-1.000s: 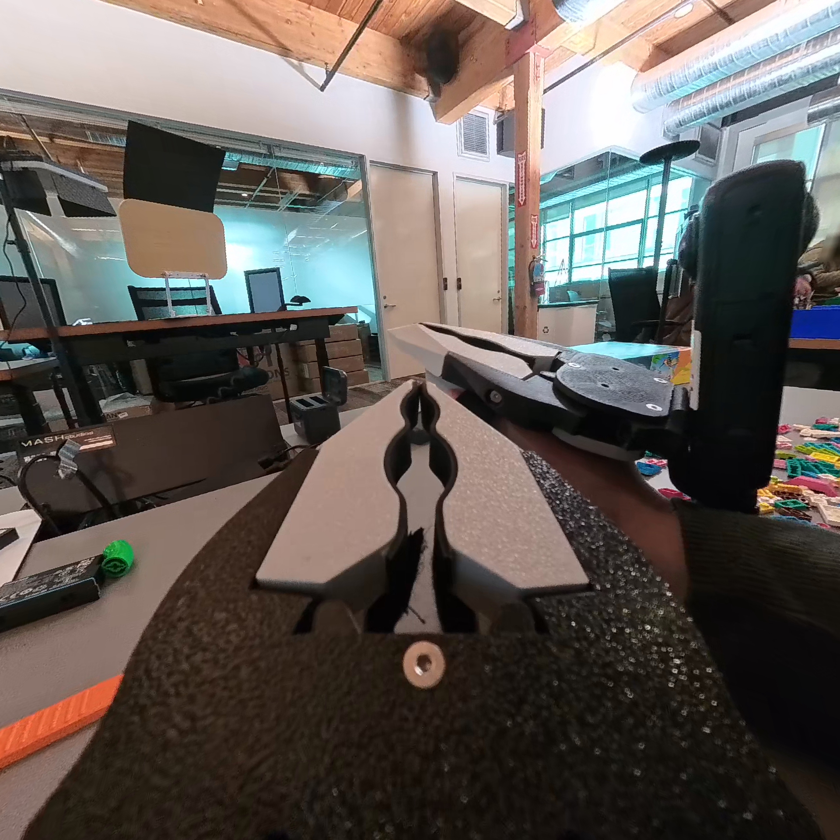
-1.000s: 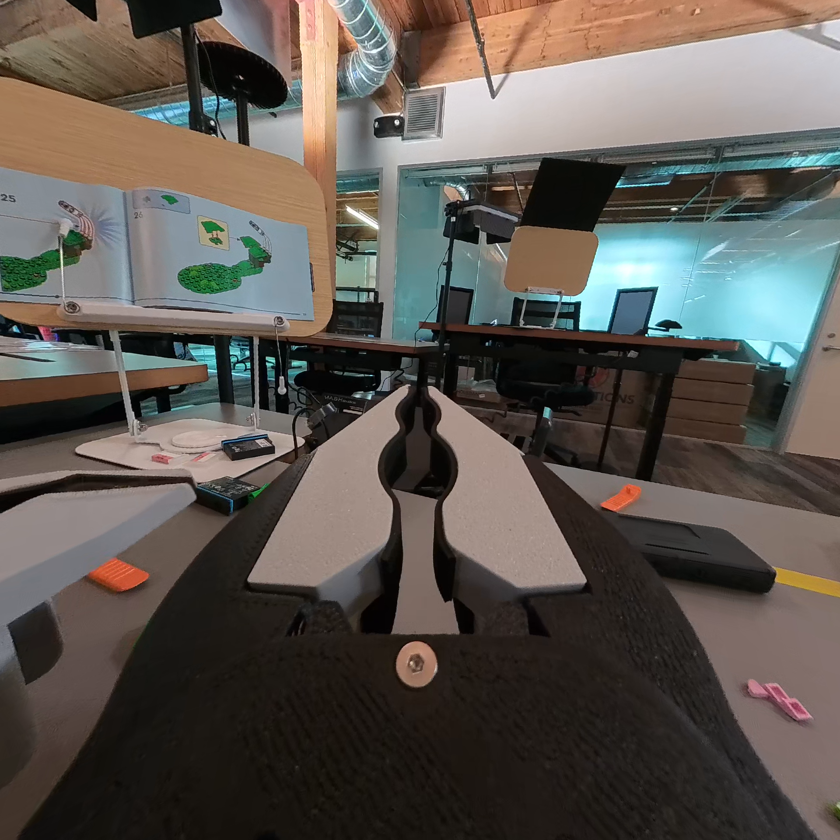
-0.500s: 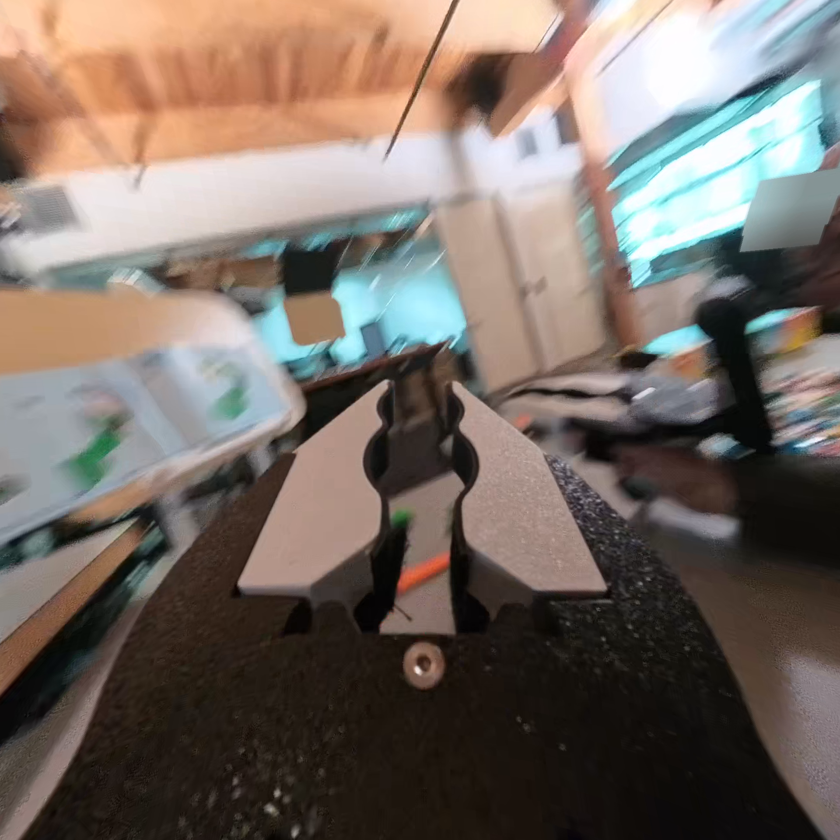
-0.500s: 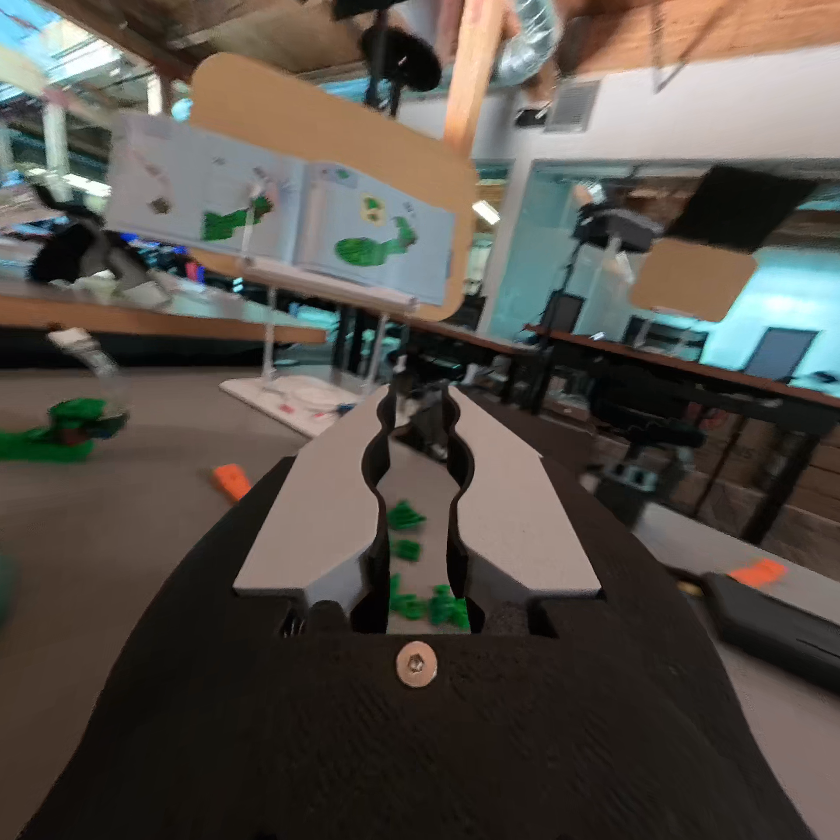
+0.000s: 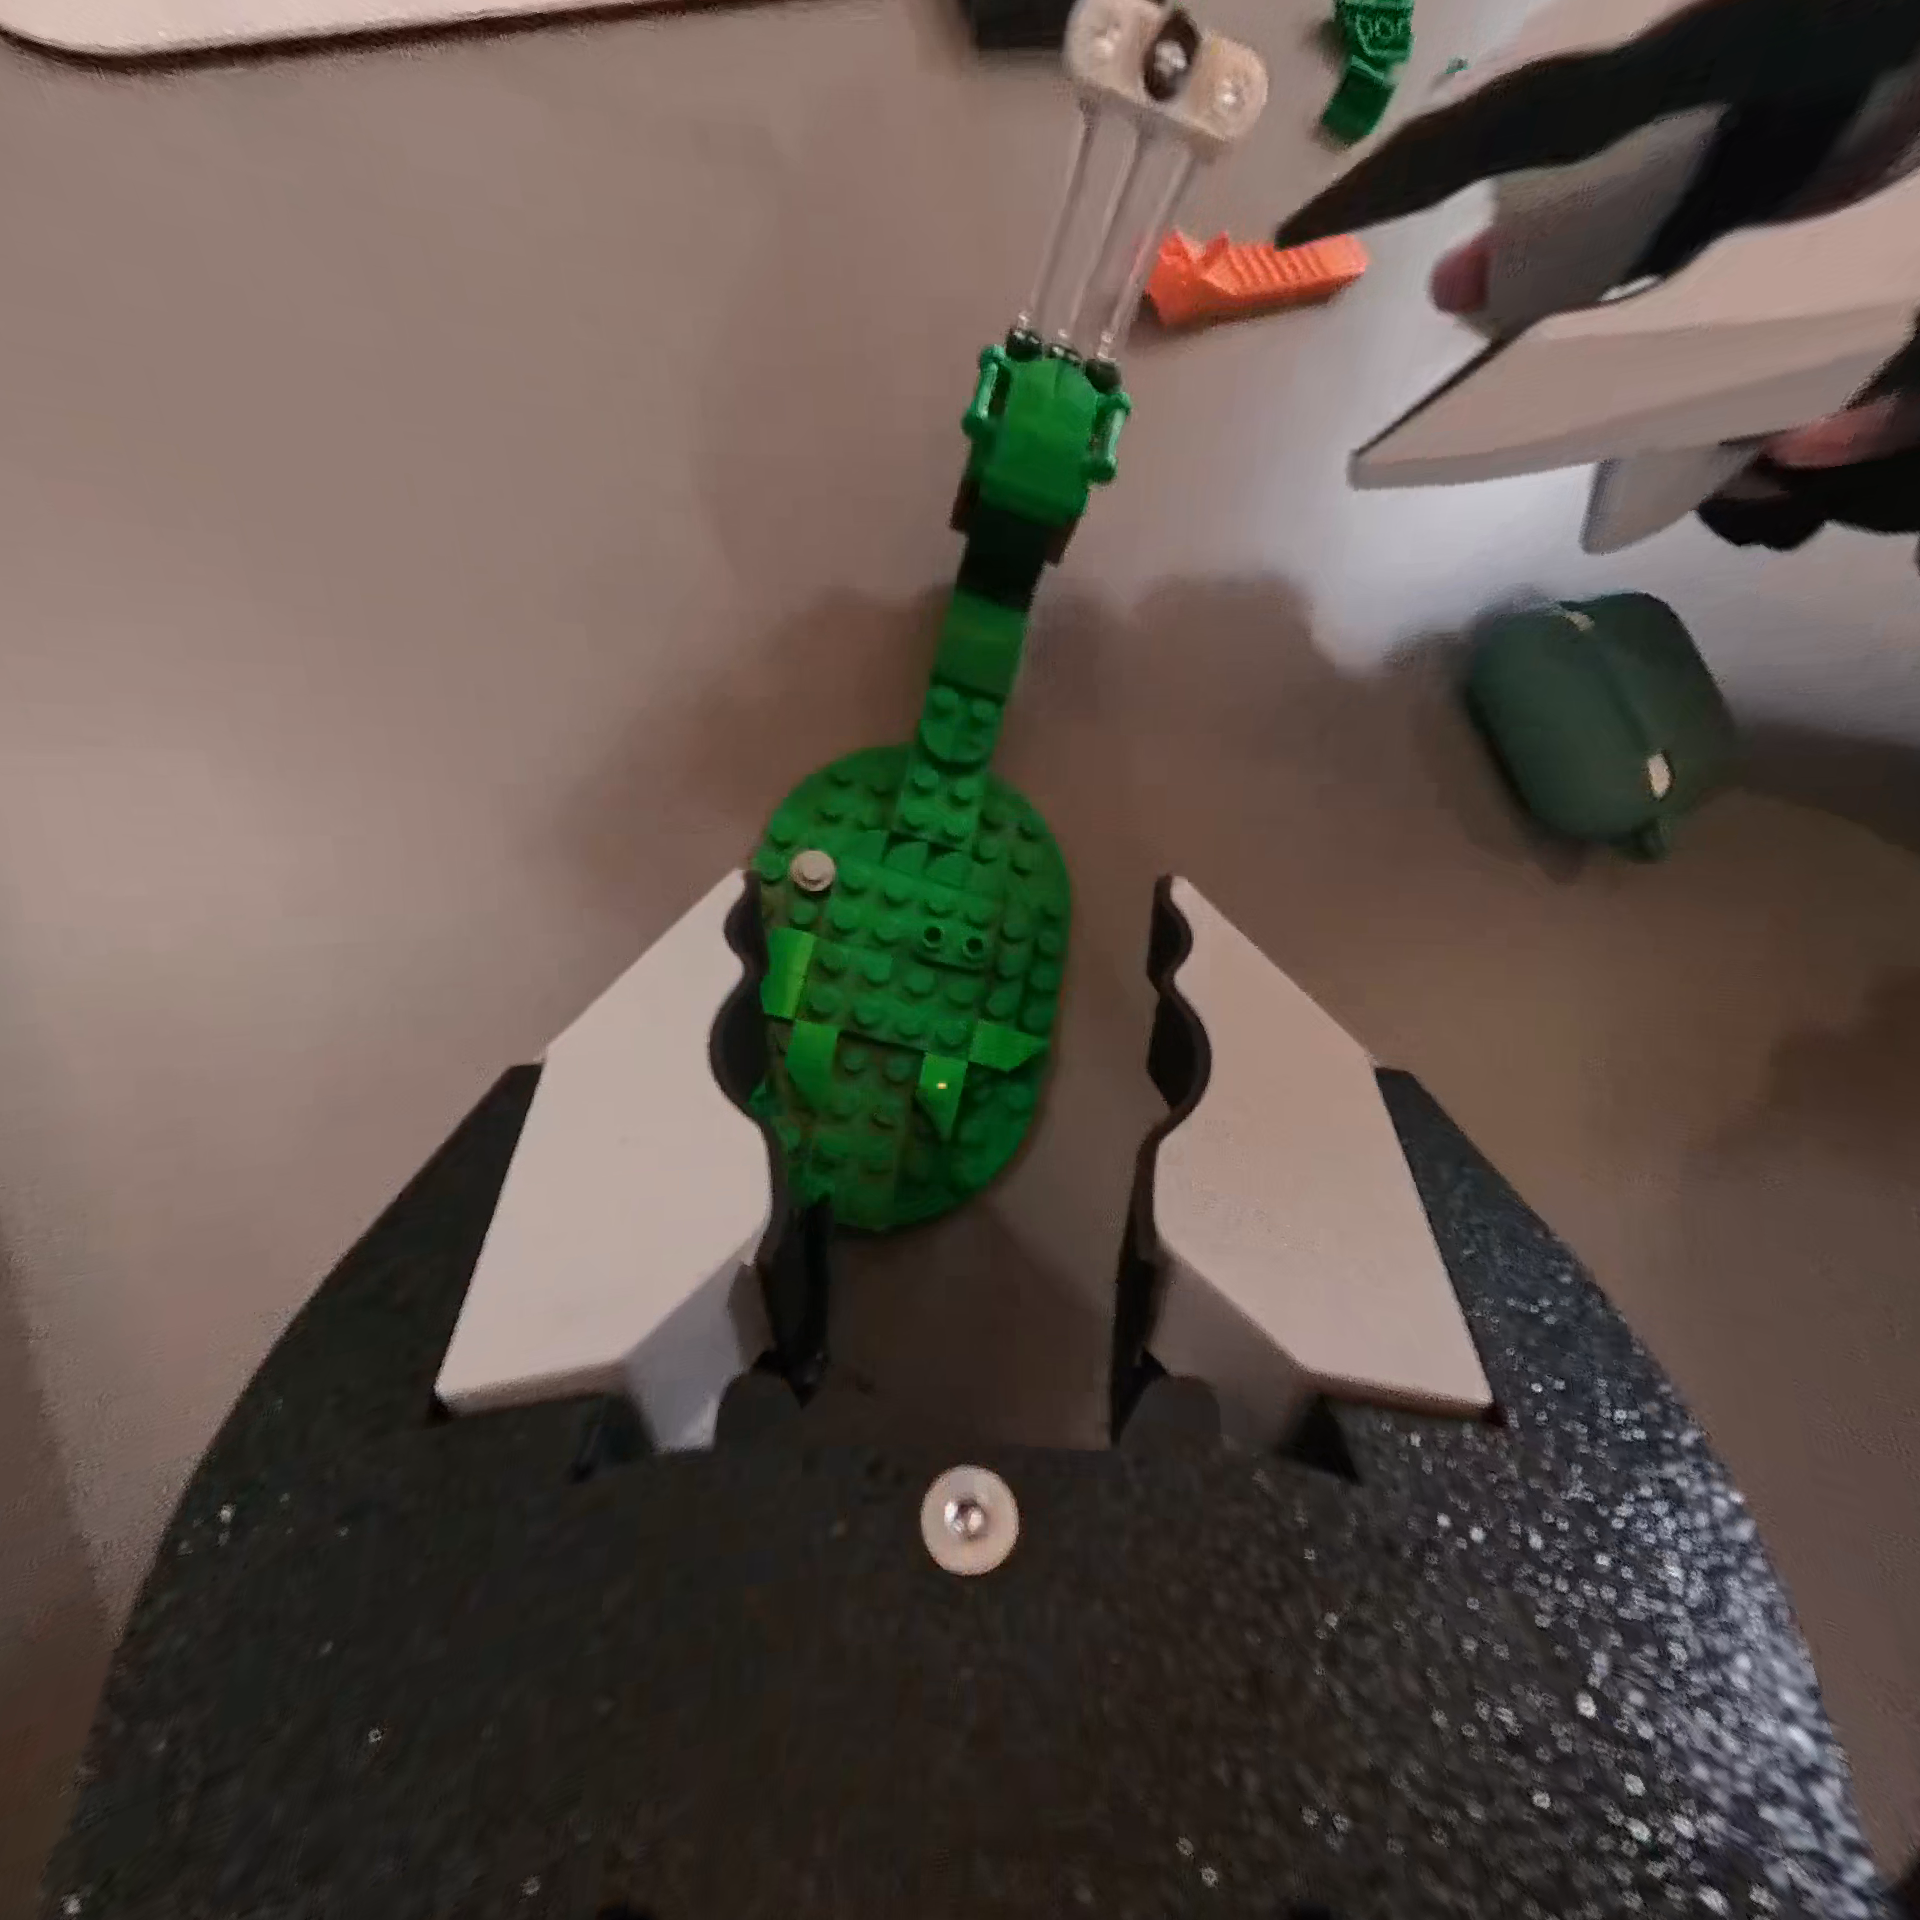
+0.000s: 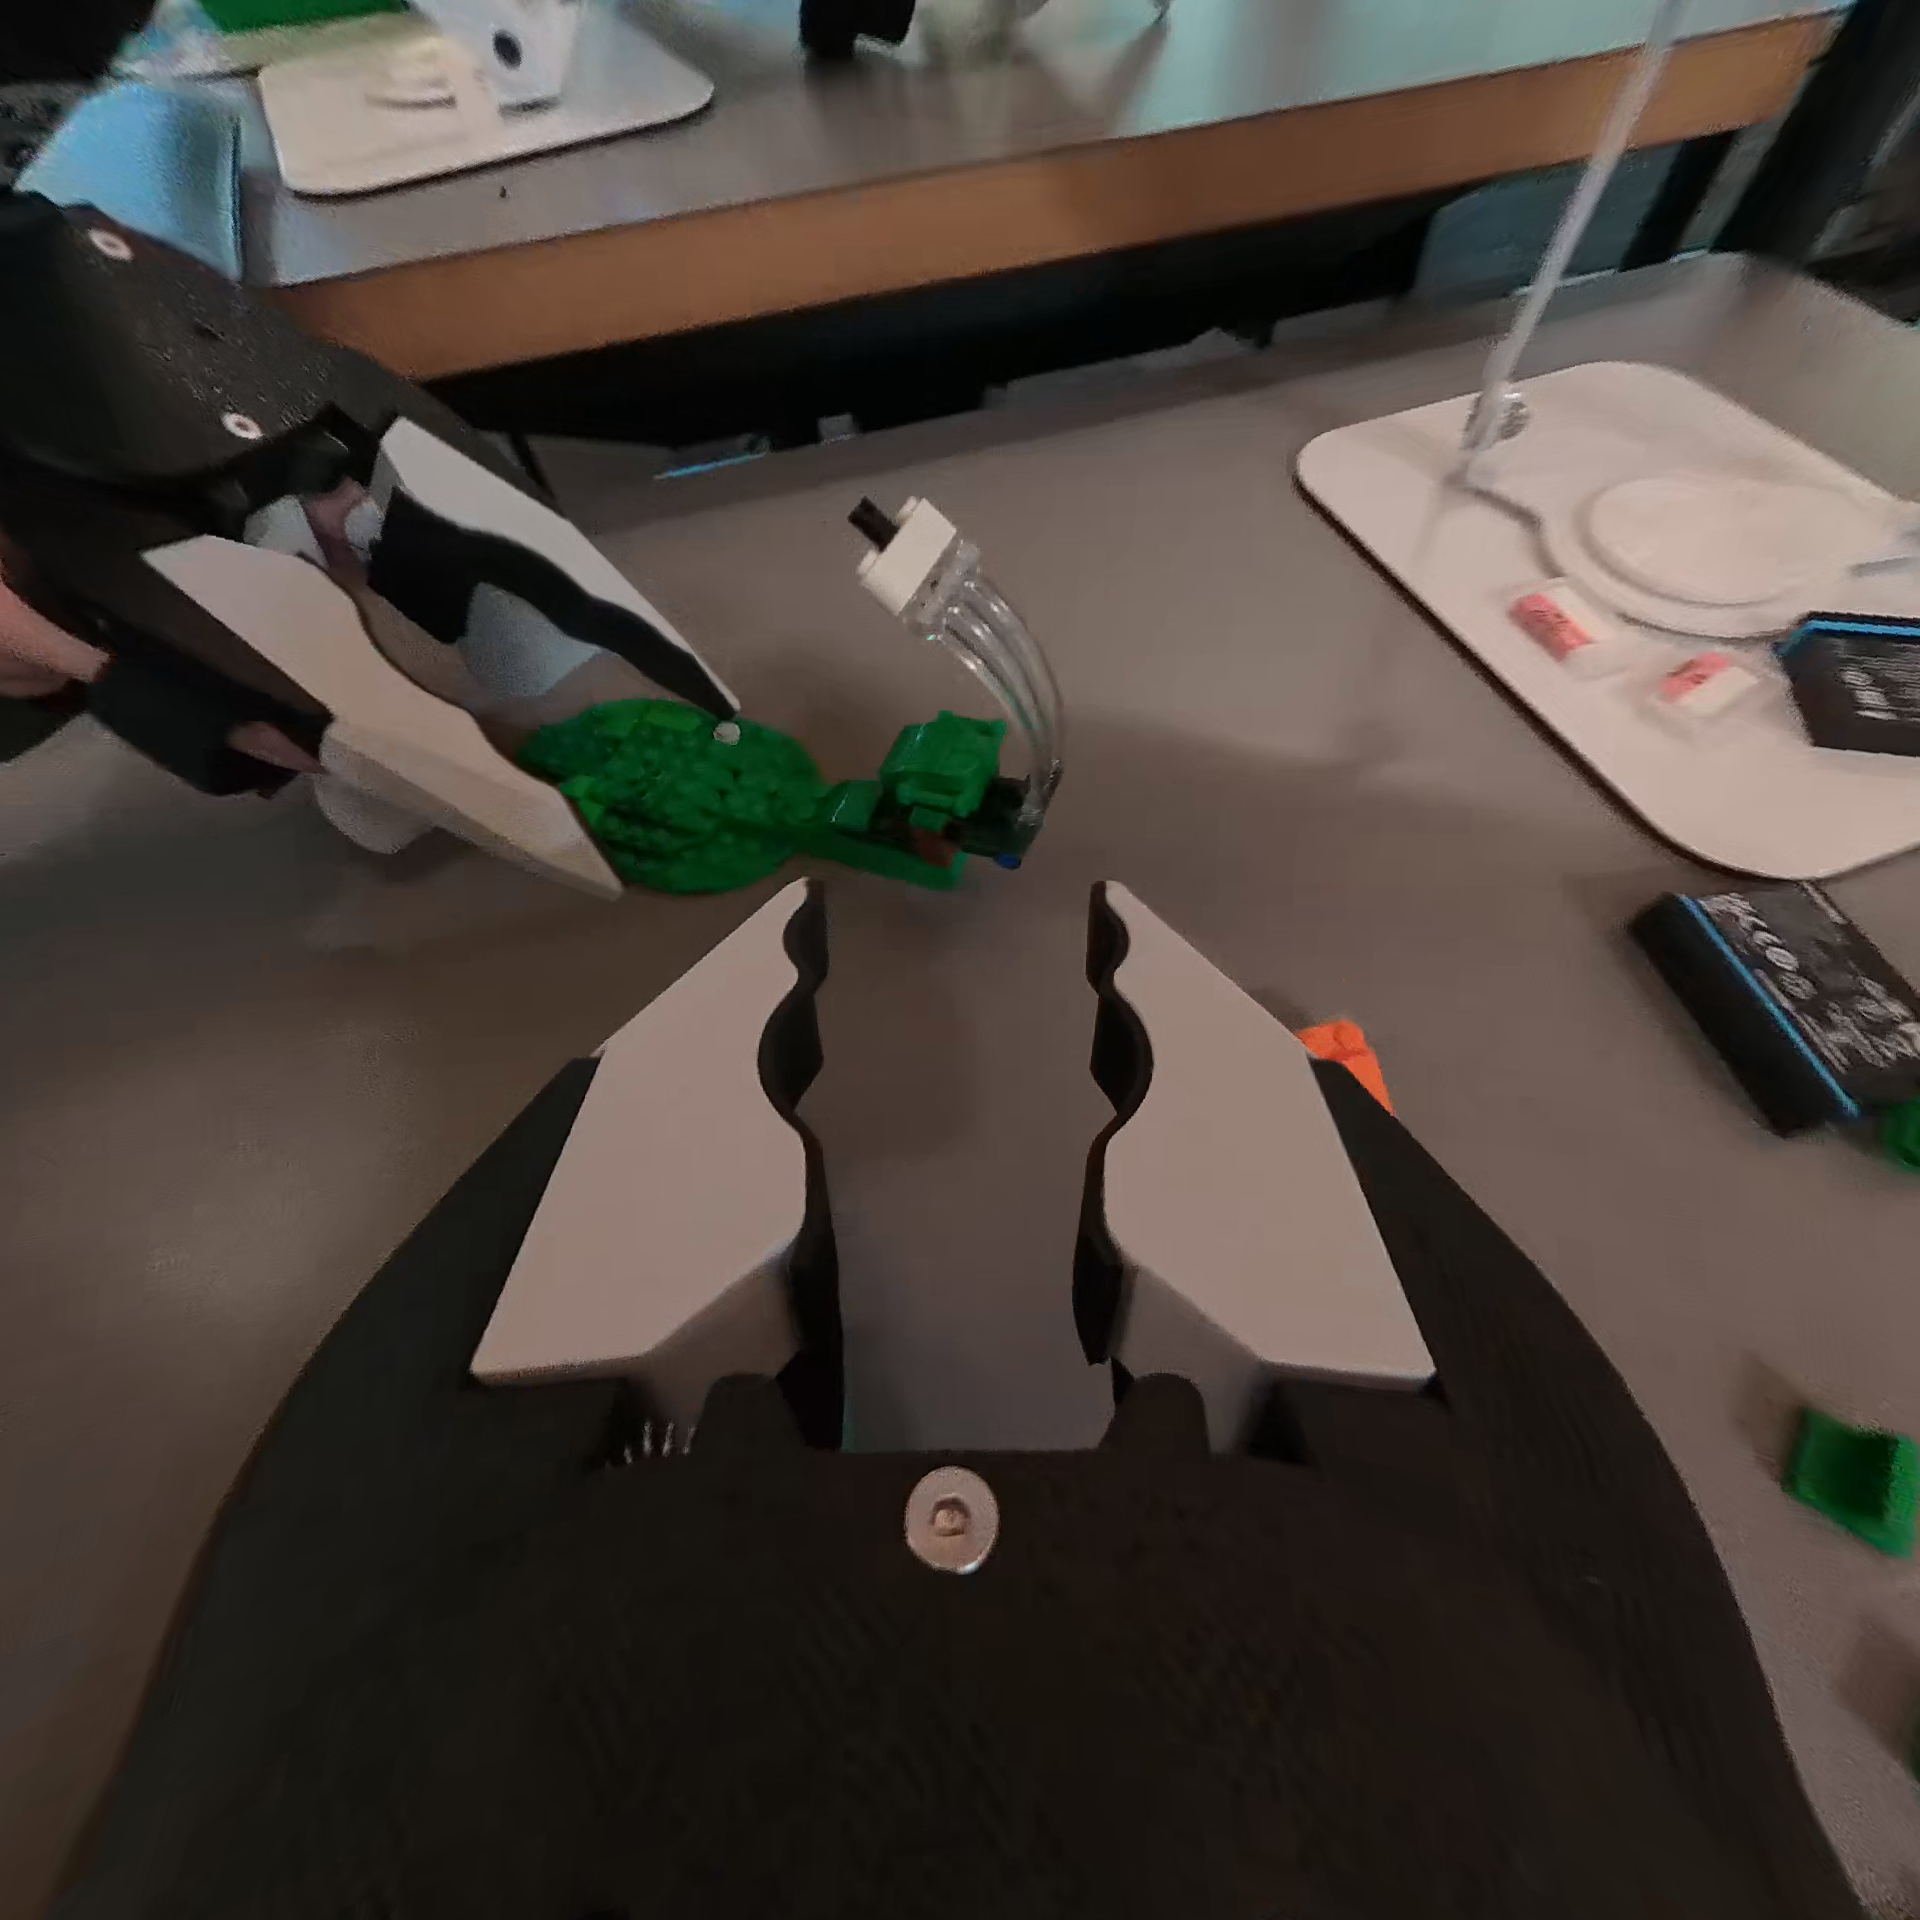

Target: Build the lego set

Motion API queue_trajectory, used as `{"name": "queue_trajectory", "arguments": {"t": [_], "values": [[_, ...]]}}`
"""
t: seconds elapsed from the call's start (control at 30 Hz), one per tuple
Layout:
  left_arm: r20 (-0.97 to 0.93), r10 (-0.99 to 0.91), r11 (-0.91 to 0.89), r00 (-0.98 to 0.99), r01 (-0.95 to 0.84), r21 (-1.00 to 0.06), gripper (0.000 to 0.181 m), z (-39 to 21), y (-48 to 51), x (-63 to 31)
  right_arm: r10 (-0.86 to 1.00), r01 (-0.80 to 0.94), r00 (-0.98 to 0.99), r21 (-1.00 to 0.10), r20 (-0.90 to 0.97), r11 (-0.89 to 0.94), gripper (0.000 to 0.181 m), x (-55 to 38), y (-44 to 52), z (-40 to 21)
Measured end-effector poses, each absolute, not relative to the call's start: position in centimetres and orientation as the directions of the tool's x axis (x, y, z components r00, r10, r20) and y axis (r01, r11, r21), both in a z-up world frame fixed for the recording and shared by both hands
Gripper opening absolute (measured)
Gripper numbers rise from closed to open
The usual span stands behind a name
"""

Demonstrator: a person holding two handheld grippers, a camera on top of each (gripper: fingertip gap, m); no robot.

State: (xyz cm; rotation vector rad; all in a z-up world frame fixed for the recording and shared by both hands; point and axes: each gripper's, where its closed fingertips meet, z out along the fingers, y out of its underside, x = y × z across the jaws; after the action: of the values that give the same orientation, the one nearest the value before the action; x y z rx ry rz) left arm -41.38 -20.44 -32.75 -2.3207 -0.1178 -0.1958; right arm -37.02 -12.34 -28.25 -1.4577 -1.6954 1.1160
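Green lego build [image 5: 914,997] lay flat mid-counter [image 5: 416,623] between the parted fingers of the left hand-held gripper [image 5: 951,894], right hand-held gripper [image 6: 951,894] also apart and empty; light, stiff plate, likely best gripped at its oval edges, clear curved rods [image 6: 1013,675] looked fragile.

Black tongs [image 5: 951,914], grey wavy-edged fingers [image 5: 644,1122], silver screw.

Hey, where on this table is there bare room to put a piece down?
Bare grey table lies left of the green lego model, and between the right gripper and the model. It is crowded at right: white stand base, black boxes, loose green pieces.
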Motion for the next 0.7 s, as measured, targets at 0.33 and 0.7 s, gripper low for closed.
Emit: {"name": "queue_trajectory", "arguments": {"t": [0.33,0.7], "values": [[0.163,-0.048,-0.737,0.985,0.075,-0.672,0.072,-31.2,-21.4,-38.2,0.893,0.354,-0.448,-0.927,-0.049,0.127,0.051,-39.6,-12.2,-28.9],[0.183,-0.029,-0.566,0.983,0.135,-0.813,0.075,-31.7,-18.0,-44.0,0.624,0.29,-0.781,-0.894,-0.016,0.34,0.05,-43.1,-14.9,-29.1]]}}
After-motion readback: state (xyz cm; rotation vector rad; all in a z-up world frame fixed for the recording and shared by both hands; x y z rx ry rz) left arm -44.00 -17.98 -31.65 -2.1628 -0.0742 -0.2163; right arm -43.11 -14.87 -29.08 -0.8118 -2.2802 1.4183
